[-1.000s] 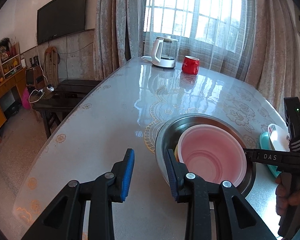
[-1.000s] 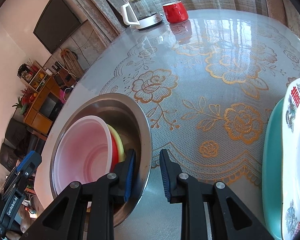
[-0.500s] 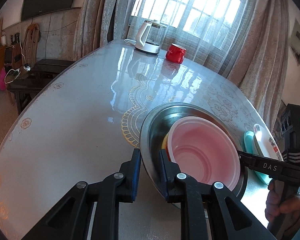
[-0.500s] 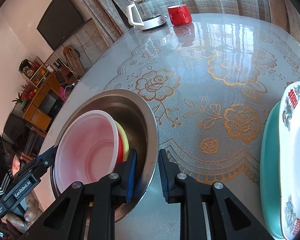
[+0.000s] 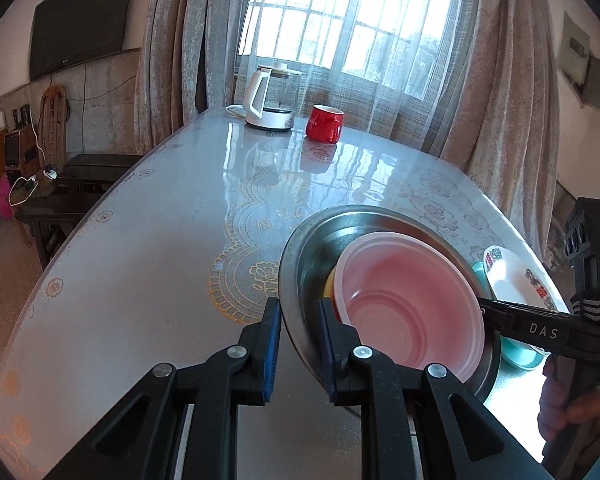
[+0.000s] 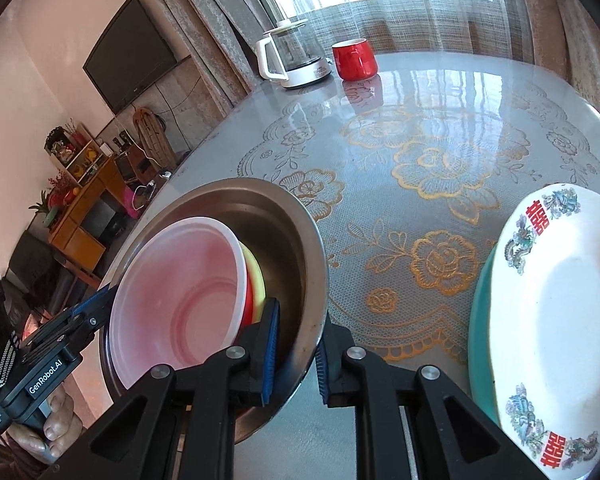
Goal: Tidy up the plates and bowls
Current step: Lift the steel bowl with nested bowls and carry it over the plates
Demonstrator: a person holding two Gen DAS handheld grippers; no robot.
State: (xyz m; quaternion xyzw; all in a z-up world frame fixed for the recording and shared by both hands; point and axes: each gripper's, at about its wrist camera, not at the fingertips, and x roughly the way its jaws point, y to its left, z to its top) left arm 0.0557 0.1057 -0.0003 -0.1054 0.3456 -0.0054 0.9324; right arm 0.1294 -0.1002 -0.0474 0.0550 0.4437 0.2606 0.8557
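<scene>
The steel basin [image 5: 300, 264], round and dull-polished, sits tilted over the glossy lace-patterned surface [image 5: 160, 240]. It holds a translucent pink plastic bowl [image 5: 412, 300] nested over yellow and red bowls. The left gripper [image 5: 298, 344] and right gripper [image 6: 296, 350] have just closed onto opposite rims of the basin.
</scene>
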